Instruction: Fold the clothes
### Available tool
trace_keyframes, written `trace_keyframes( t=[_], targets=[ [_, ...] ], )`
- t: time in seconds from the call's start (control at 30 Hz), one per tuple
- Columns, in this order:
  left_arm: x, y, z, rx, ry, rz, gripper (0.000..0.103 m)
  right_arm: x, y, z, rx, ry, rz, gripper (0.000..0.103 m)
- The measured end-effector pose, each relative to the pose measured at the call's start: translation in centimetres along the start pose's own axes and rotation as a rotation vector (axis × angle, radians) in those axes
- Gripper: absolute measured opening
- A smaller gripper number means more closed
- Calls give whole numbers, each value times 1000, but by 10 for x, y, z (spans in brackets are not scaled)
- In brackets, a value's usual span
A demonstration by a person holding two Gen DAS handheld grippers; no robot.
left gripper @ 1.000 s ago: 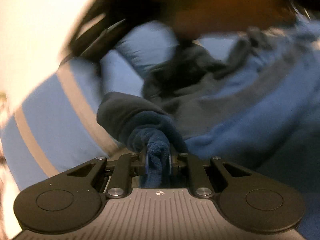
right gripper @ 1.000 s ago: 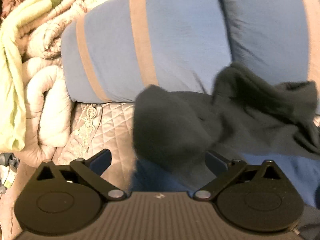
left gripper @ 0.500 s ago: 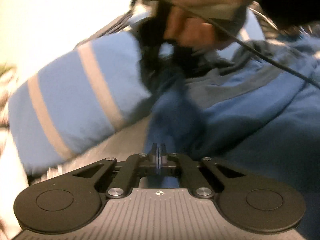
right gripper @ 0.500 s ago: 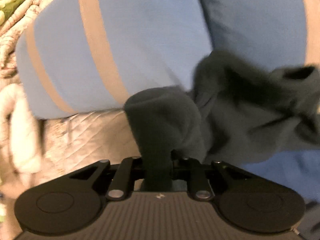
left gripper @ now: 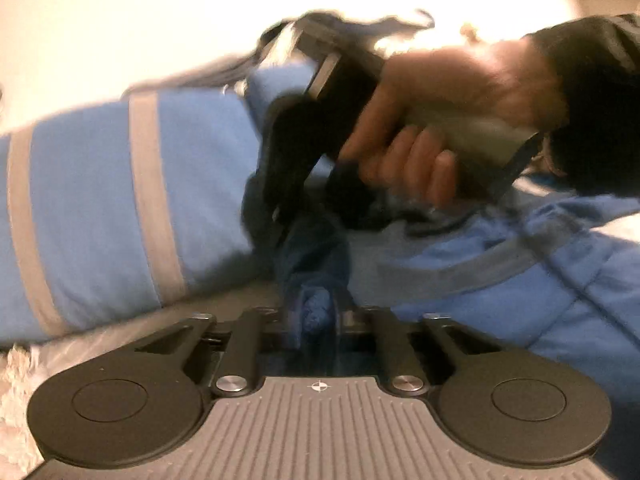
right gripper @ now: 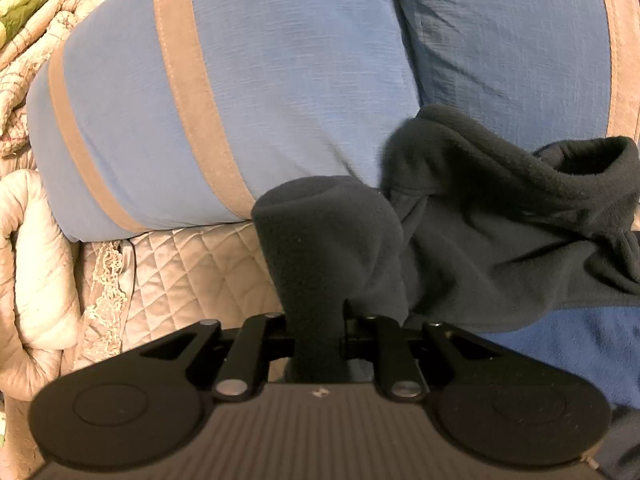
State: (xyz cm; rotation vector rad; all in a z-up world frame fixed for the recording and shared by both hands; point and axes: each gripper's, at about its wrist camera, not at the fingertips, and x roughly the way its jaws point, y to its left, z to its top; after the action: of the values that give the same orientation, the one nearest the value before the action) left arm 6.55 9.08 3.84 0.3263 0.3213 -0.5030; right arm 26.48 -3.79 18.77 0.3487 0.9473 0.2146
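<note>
Both your grippers pinch the same dark fleece, close together, at the bed's pillow end.

Nearest you, the left gripper [left gripper: 316, 318] has its fingers pressed on a bunched blue fold of the fleece garment [right gripper: 500, 240], and the right gripper [right gripper: 318, 320] nips a dark, tube-like part, likely a sleeve or cuff, so you hold two points at once to carry or lay the cloth as one. In the left view your right hand [left gripper: 432, 120] sits just beyond the pinch, so the strip between the grips is short and twisted. From the right grip the garment's length runs away to the right, slumped across the quilted bed cover [right gripper: 180, 276] and against the striped blue pillows [right gripper: 248, 92], its open collar or hem farthest off; it is crumpled, not flat.
</note>
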Motion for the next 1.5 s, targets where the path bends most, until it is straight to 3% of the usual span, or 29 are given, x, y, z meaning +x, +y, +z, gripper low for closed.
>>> trace_keyframes(
  t=[0.53,0.57,0.6,0.67,0.77,0.83,0.87,0.9,0.93,1.0,1.1,1.2,1.23,1.3,1.33,1.37,1.43,1.5],
  targets=[
    [-34,21,-35,-59,34,27,8,15,15,-3,23,-12,39,13],
    [-36,22,-36,-61,37,27,8,15,15,-3,29,-11,38,13],
    [-37,22,-38,-61,43,26,0,16,14,-2,34,-12,37,13],
    [-42,23,-46,-51,71,31,0,14,14,1,20,-46,5,13],
    [-50,23,-57,-23,77,77,0,16,9,7,40,-32,21,13],
    [-54,28,-55,-62,57,93,3,19,10,7,40,-28,20,13],
    [-55,30,-52,-82,42,97,5,20,12,6,39,-29,20,14],
    [-54,32,-46,-100,23,96,14,21,13,5,38,-30,18,14],
    [-54,34,-41,-116,4,95,33,22,14,4,36,-30,16,14],
    [-51,36,-31,-145,-38,77,55,24,19,3,33,-32,11,14],
    [-37,41,-19,-209,-85,-22,61,27,22,2,35,-30,11,14],
    [-10,39,-15,-184,-45,-73,61,29,23,3,35,-23,15,15],
    [2,39,-15,-168,-15,-74,53,30,22,4,32,-19,17,17],
    [29,48,-18,-238,89,-57,17,33,26,6,8,-6,32,35],
    [38,54,-20,-291,140,-3,17,31,25,7,-17,9,51,67],
    [47,61,-25,-342,186,18,17,29,25,6,-40,17,80,89],
    [63,75,-35,-442,275,59,20,12,20,3,-69,-13,112,100],
    [69,81,-44,-523,334,77,32,-9,8,-2,-76,-34,127,103]
  ],
)
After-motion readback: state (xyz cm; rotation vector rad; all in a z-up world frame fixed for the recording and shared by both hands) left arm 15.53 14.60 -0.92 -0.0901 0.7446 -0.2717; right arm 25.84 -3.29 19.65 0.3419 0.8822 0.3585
